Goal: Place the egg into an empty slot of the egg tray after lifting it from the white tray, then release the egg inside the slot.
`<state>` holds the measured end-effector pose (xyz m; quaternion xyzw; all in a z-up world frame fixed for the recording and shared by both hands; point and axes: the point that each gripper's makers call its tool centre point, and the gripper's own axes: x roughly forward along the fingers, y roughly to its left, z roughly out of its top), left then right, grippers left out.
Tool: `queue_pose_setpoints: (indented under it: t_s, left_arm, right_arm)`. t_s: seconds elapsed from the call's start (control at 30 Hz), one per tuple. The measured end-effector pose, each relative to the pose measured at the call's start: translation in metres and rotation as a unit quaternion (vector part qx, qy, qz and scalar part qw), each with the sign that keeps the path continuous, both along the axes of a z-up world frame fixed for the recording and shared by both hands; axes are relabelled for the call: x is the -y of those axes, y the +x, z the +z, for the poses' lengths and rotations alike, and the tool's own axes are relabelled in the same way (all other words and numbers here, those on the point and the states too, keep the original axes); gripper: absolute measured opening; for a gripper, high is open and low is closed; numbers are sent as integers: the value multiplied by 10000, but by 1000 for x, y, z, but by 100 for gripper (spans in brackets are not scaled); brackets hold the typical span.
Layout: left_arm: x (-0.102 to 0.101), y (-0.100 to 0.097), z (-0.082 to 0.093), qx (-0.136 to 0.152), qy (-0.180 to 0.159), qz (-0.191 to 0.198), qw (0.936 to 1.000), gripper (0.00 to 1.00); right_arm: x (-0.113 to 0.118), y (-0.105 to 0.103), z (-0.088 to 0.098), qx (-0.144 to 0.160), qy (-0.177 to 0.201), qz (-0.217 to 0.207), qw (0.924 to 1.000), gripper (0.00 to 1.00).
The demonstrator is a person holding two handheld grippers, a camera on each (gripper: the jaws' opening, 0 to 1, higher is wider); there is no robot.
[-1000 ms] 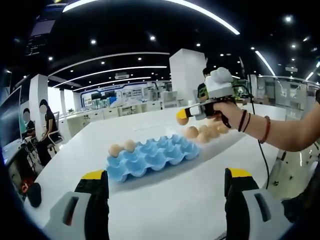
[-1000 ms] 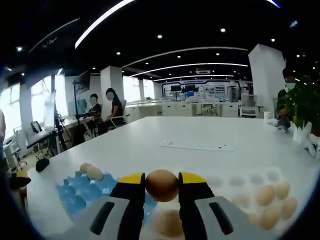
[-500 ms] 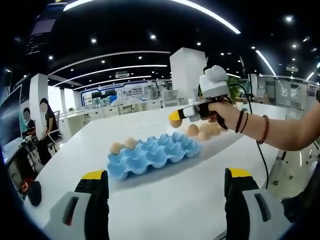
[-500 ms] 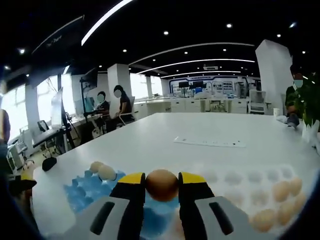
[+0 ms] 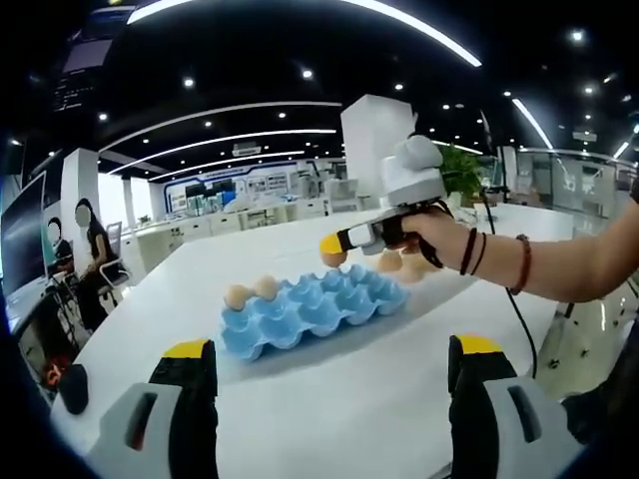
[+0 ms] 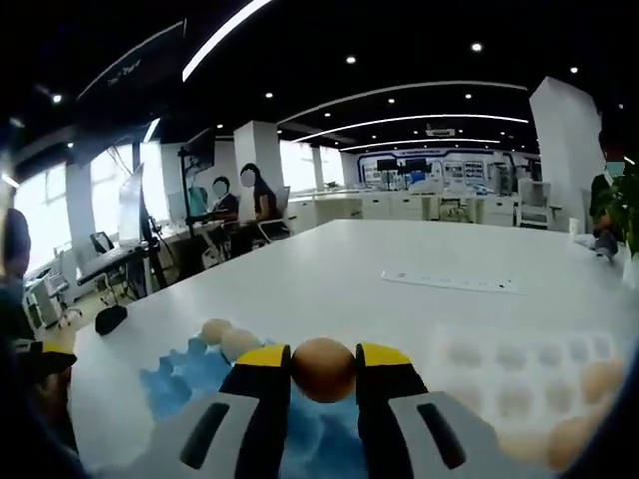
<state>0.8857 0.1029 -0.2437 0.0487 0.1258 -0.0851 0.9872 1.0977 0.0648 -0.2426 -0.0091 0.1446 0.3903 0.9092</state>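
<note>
Brown egg (image 6: 322, 369) is clamped between the yellow-tipped jaws of the right gripper (image 6: 322, 371), dead centre at the bottom of the right gripper view, and it's up in the air over the blue egg tray (image 6: 200, 384), which sits lower left in that view. From the left gripper view you get the side angle: the right gripper (image 5: 336, 247) comes in from the right of the frame, held in a hand (image 5: 424, 238), with the egg (image 5: 333, 257) hovering just above the far right end of the blue egg tray (image 5: 310, 311) in the middle of the frame. Two eggs (image 5: 251, 292) already sit in slots at the left end of the tray, so the rest of the slots look free. The white tray (image 6: 519, 364) with the leftover eggs is off at the lower right of the right gripper view, and looks to be right beside the blue one. Left gripper (image 5: 329, 399) is doing nothing, jaws spread wide apart at the bottom of its own view with nothing between them, well back from the tray over the white worktop (image 5: 369, 399). So I'd say we're at the carry-over stage, lift done, placing not yet done. To do this bit well: pick one empty cup, get the egg straight over its middle instead of over a ridge between cups, come down slowly until the egg sits in the cup, then spread the jaws gently so nothing rolls or cracks. Don't let go while it's in the air.
</note>
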Motion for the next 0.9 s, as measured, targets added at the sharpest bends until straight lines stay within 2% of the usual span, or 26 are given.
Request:
queue_pose_setpoints:
  t_s: [0.1,0.17,0.27,0.3,0.33,0.4,0.53,0.9]
  left_arm:
    - [0,1,1,-3,-3,-8,10000,98]
    - [-1,4,3,-2,1,-15,10000,98]
    - [-5,7,4,-11,42,5,10000,98]
    - [-5,7,4,-17,45,4,10000,98]
    - [-6,7,4,-11,39,17,10000,98]
    - [-8,7,5,4,30,41,10000,98]
    - [-13,10,4,-27,40,80,10000,98]
    - [-11,11,3,-43,-6,76,10000,98]
  right_arm:
    - [-10,-1,-4,-15,-61,86,9999,26]
    - [-21,7,-5,-55,-41,170,9998,26]
    - [-35,8,-7,-114,52,388,9992,26]
    - [-37,8,-8,-110,26,380,9992,26]
    - [-40,10,-6,32,3,407,9992,26]
    - [-46,9,-7,-73,61,493,9987,26]
    - [-52,9,-11,-33,-25,509,9987,26]
    - [-56,6,-31,-176,-165,616,9978,27]
